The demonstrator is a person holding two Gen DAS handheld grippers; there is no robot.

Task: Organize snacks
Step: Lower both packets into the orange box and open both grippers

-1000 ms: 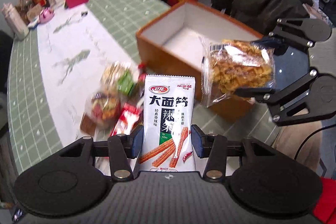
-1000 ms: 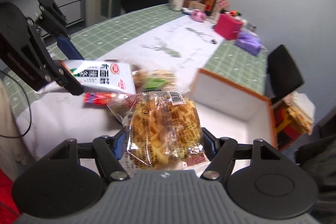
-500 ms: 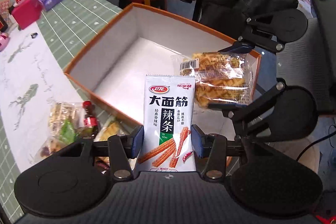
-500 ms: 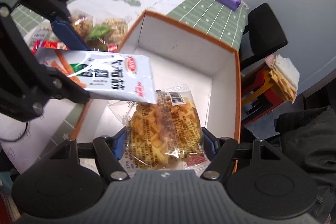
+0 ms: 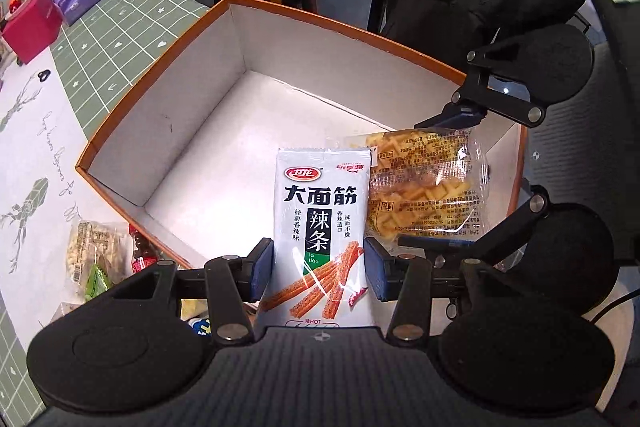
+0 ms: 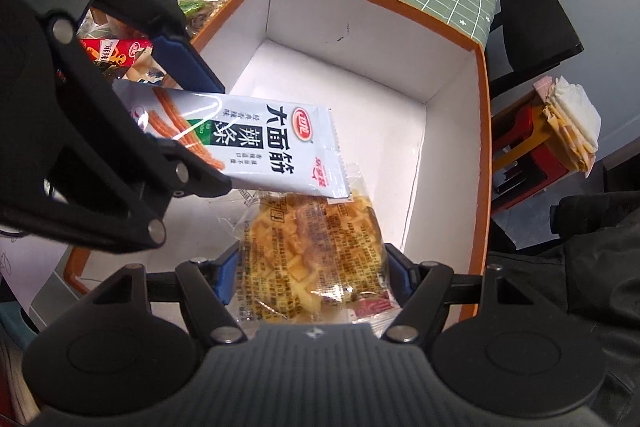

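Snack packets hang over the orange box [image 5: 120, 115]. Left wrist view: left gripper [image 5: 318, 269] clamps a white spicy-strip packet [image 5: 320, 227] above the box's near corner, beside the right gripper's waffle packet [image 5: 428, 183]. Right wrist view: right gripper [image 6: 310, 275] pinches the waffle packet [image 6: 308, 259] over the box's white floor [image 6: 360, 99], under the strip packet [image 6: 256, 143].

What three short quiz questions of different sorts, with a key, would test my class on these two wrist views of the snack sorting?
1. True or false: the orange cardboard box with white inside already holds snacks.
2. Which hand-held gripper holds the clear-wrapped yellow waffle snack? A left, B right.
3. Fill in: the left hand-held gripper holds the white spicy-strip packet above the ____.

Key: 1 false; 2 B, the right hand-held gripper; 3 box.
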